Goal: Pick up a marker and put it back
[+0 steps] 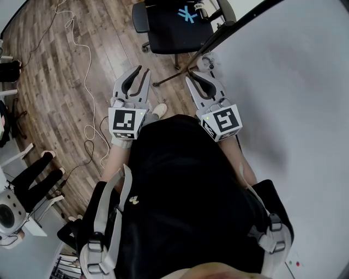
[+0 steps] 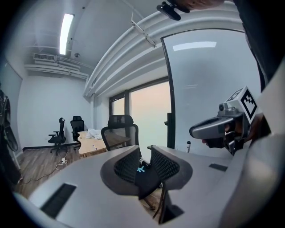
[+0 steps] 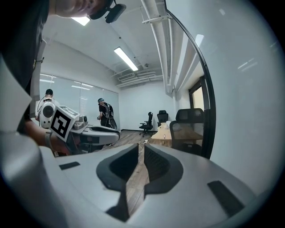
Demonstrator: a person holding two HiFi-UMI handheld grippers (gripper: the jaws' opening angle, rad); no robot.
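Observation:
My two grippers are held side by side in front of the person's black shirt, both pointing at a black office chair (image 1: 174,27). On its seat, beside a blue mark, lies a small black-and-white cylinder (image 1: 200,10); I cannot tell whether it is a marker. The left gripper (image 1: 142,73) is open by a narrow gap with nothing in it, and the chair (image 2: 120,129) shows beyond its jaws. The right gripper (image 1: 203,79) also holds nothing, its jaws a thin slit apart. A large whiteboard (image 1: 294,87) stands just right of it.
The whiteboard's dark frame bar (image 1: 229,27) runs past the chair. White cables (image 1: 82,49) trail over the wood floor at left. A seated person's legs (image 1: 35,174) are at the left edge. Desks and more chairs (image 2: 75,133) stand further back, and two people (image 3: 104,113) are further off.

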